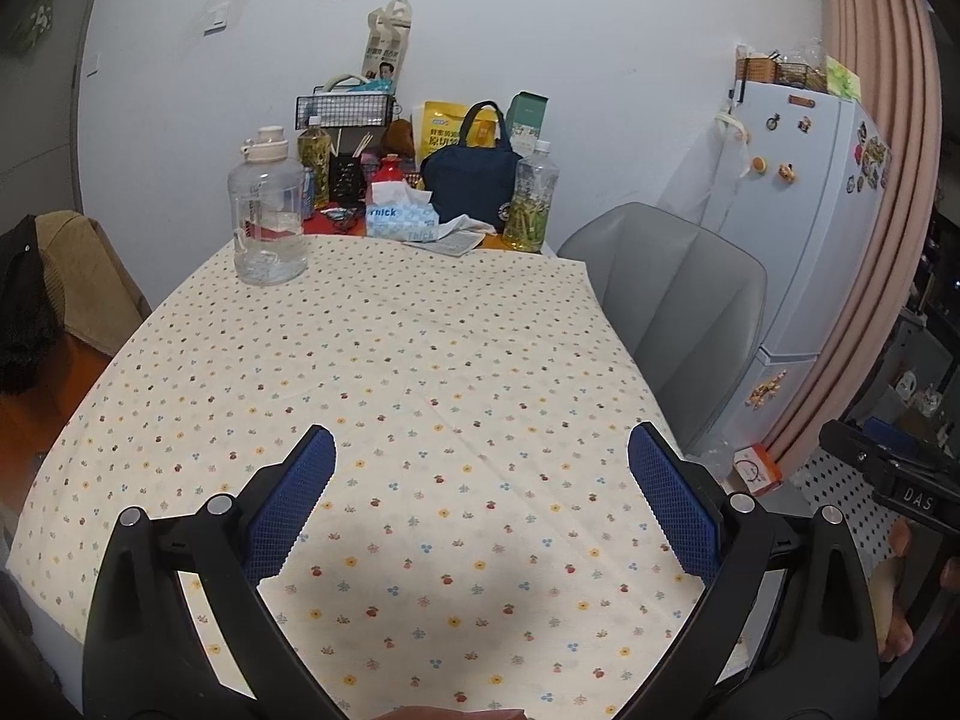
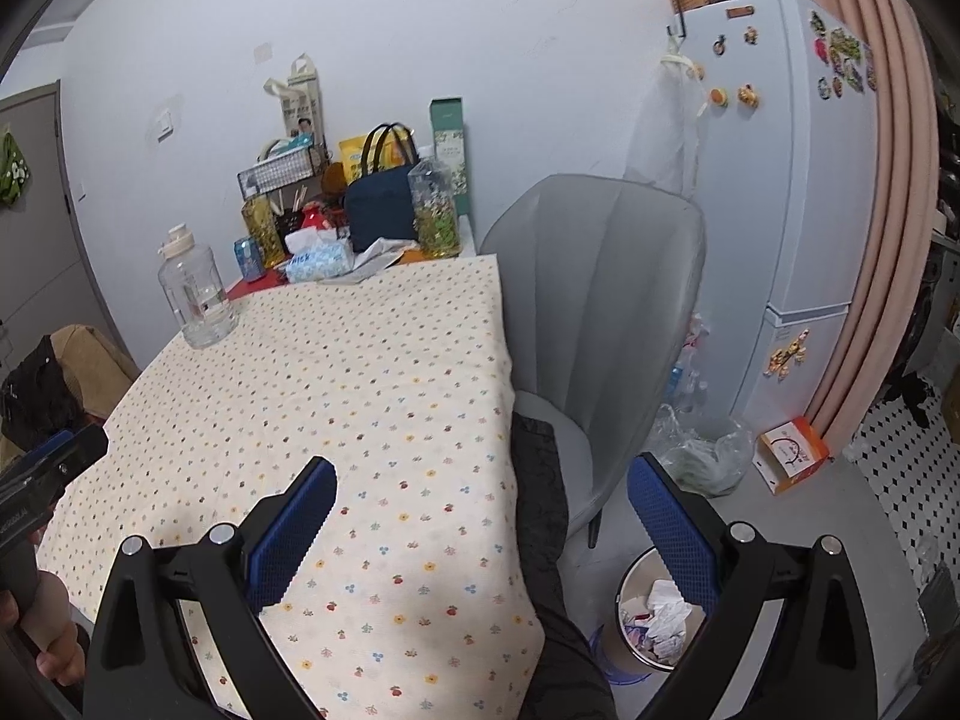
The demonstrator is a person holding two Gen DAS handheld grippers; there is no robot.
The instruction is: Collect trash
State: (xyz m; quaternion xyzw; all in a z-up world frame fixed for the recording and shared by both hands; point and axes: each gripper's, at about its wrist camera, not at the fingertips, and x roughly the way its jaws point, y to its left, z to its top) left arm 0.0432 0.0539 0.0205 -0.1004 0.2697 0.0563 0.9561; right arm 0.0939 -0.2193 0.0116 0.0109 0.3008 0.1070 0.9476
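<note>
Crumpled white paper trash [image 2: 660,615] is seen binned in the small round wastebasket [image 2: 624,585]; both empty, spread-apart grippers [image 1: 480,501] [image 2: 480,516] are best swept over the floral tablecloth [image 1: 390,360] for leftovers.

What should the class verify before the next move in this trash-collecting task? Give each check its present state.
1. Left tool open and holding nothing: ok.
2. Right tool open and holding nothing: ok.
3. Trash bin in view on the floor beside the table, open-topped and already holding crumpled paper: ok.
4. Trash to pick up on the near tablecloth: not ok, none shows there.
5. Crumpled paper by the tissue box at the far end is trash: cannot tell.
6. Large clear jug stands upright, apart from both tools: ok.
</note>
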